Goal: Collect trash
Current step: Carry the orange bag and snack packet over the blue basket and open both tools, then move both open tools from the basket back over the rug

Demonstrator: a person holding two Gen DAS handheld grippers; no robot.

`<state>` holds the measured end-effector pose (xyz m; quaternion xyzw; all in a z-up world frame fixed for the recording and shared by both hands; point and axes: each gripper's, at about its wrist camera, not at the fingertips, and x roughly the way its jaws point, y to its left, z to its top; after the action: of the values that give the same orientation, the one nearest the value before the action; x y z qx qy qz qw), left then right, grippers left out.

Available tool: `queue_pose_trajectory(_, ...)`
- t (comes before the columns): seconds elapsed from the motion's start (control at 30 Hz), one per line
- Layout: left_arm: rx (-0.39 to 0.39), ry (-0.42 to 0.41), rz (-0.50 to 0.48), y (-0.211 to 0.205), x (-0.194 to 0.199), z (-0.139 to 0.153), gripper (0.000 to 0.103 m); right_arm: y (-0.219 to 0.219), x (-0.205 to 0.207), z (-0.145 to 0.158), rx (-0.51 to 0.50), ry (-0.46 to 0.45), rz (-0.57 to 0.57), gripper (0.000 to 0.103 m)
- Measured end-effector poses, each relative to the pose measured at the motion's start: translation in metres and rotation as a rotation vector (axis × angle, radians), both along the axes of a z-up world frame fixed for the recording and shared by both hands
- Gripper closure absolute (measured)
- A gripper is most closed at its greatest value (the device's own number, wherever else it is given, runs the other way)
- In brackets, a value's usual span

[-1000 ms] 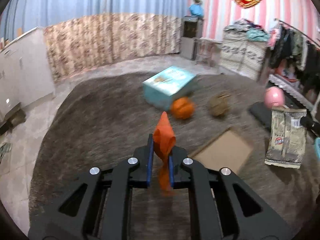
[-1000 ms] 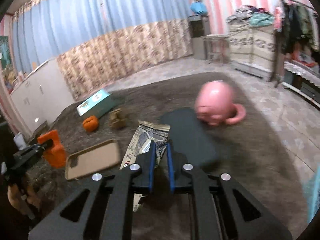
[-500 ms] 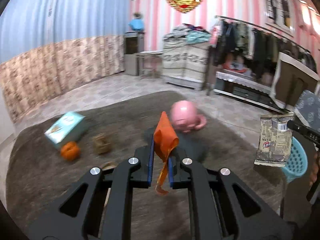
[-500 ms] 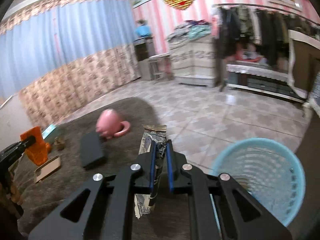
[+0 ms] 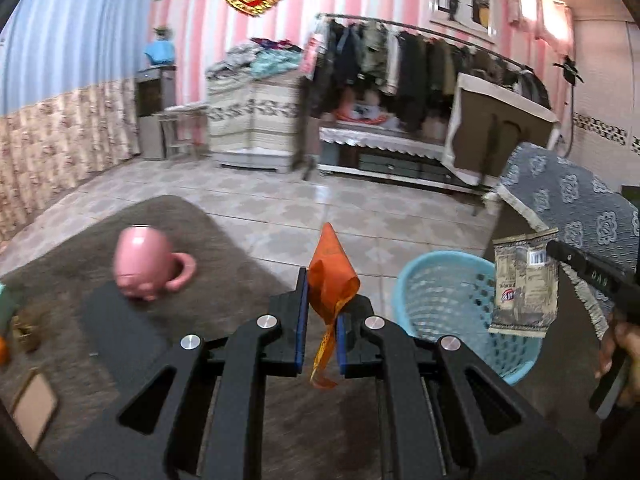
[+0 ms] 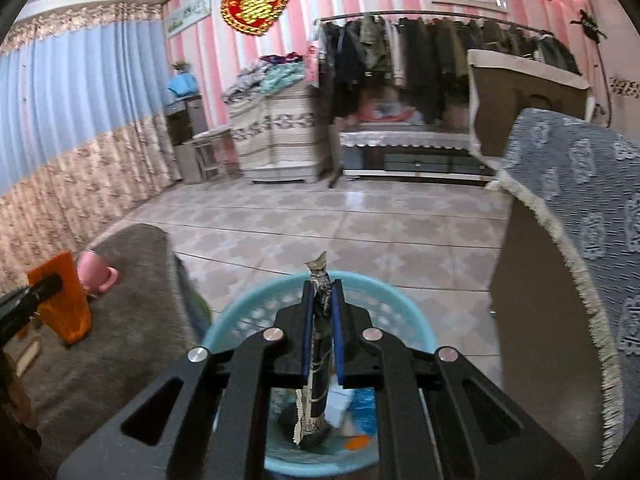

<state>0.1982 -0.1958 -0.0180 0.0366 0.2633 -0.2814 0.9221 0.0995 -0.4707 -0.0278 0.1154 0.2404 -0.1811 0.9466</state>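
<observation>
basket (image 6: 404,312) bottom hidden behind right tool (image 6: 321,304) clamping snack wrapper (image 6: 318,364).

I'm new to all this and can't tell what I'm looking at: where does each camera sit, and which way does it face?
Left wrist view: sits on the left hand-held gripper, looking forward along its fingers, which pinch an orange wrapper; the person's right hand shows at the edge.
Right wrist view: sits on the right hand-held gripper, looking down over a blue basket, pinching a snack packet.
Shared: basket, packet, wrapper, pink mug, clothes rack.
</observation>
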Motion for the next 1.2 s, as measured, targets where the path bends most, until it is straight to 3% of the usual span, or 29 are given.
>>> queue_pose_trajectory(0.17,0.010,0.032,-0.074,-0.045,0.009,-0.015,0.093,-0.019,-0.010,-0.009,-0.033,0.025,-0.038,0.094)
queue_pose_trajectory(0.57,0.120,-0.005,-0.230,-0.142,0.002,-0.042,0.090,-0.035,-0.011,-0.029,-0.008,0.056,-0.065,0.094)
queue_pose_trajectory(0.6,0.133,-0.020,-0.227,-0.148,0.002,-0.042,0.087,-0.036,-0.012,-0.030,-0.006,0.058,-0.069,0.094)
queue_pose_trajectory(0.67,0.138,-0.026,-0.233,-0.156,0.004,-0.042,0.062,-0.038,-0.012,-0.032,-0.004,0.063,-0.075,0.094)
queue_pose_trajectory(0.83,0.123,-0.046,-0.177,-0.151,0.016,-0.032,0.029,-0.038,-0.013,-0.032,-0.006,0.072,-0.079,0.094)
queue_pose_trajectory(1.07,0.109,-0.070,-0.031,-0.102,0.031,-0.019,0.010,-0.031,-0.004,-0.036,0.012,0.075,-0.069,0.094)
queue_pose_trajectory(1.2,0.112,-0.085,0.031,-0.073,0.033,-0.013,0.007,-0.020,0.009,-0.037,0.001,0.078,-0.059,0.093)
